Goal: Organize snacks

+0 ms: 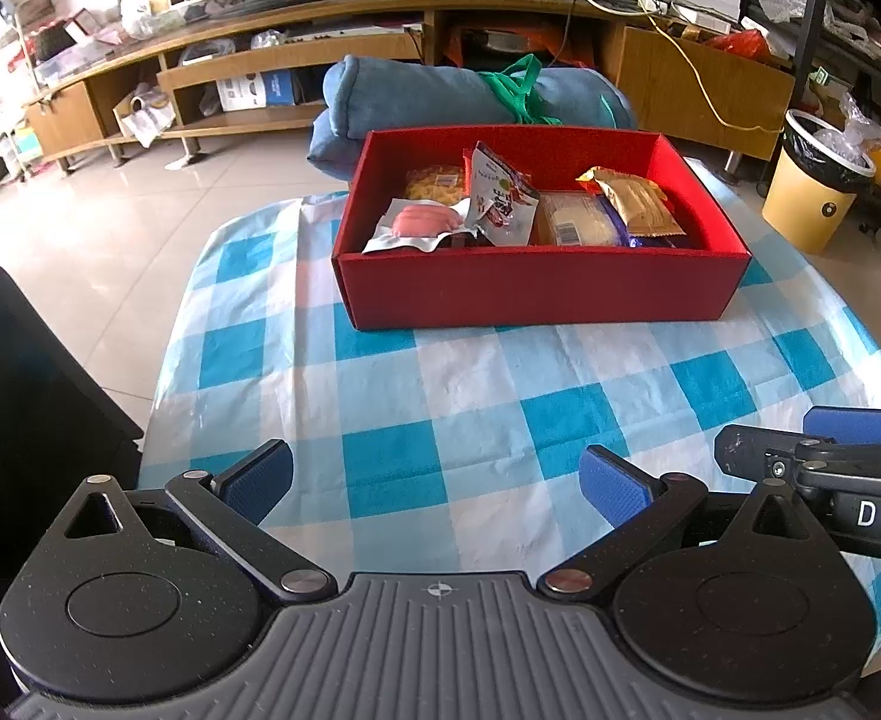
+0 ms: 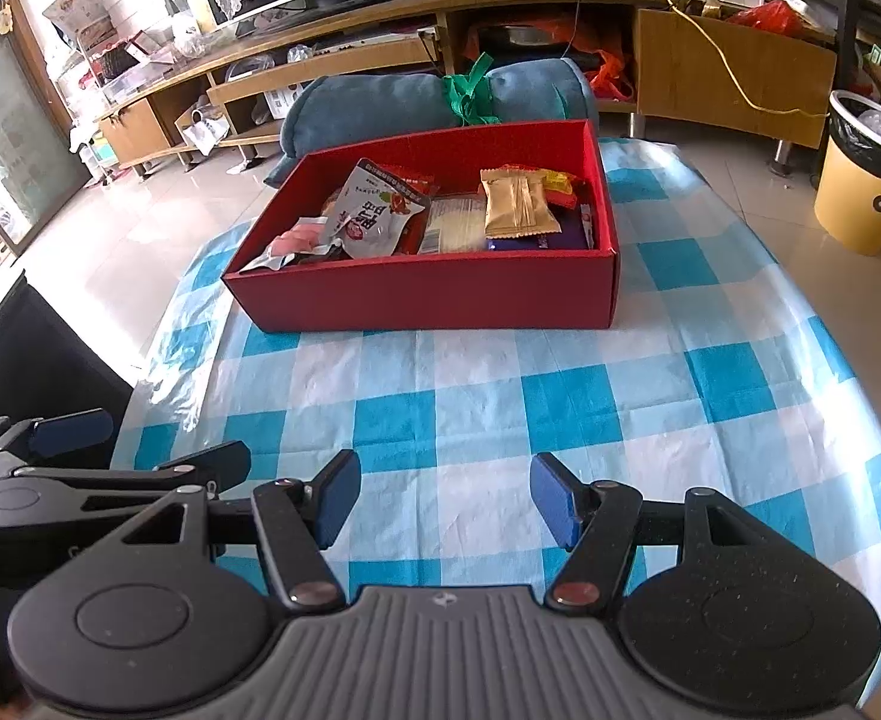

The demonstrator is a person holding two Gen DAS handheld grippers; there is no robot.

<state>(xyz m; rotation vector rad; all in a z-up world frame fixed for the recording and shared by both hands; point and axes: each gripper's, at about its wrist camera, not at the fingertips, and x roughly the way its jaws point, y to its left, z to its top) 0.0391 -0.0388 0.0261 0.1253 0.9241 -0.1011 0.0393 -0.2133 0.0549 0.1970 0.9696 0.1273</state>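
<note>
A red box (image 1: 536,288) stands at the far side of a table with a blue and white checked cloth (image 1: 470,408). It holds several snack packets: a white pouch (image 1: 500,198), a gold packet (image 1: 638,201), a pink one (image 1: 425,221). The box also shows in the right wrist view (image 2: 428,294), with the white pouch (image 2: 374,213) and gold packet (image 2: 515,204). My left gripper (image 1: 440,486) is open and empty over the near cloth. My right gripper (image 2: 446,498) is open and empty beside it; it also shows in the left wrist view (image 1: 800,444).
A rolled blue cushion (image 1: 440,90) lies behind the box. A yellow bin (image 1: 818,186) stands on the floor at right. A long wooden TV stand (image 1: 320,42) runs along the back. A dark object (image 1: 26,396) stands left of the table.
</note>
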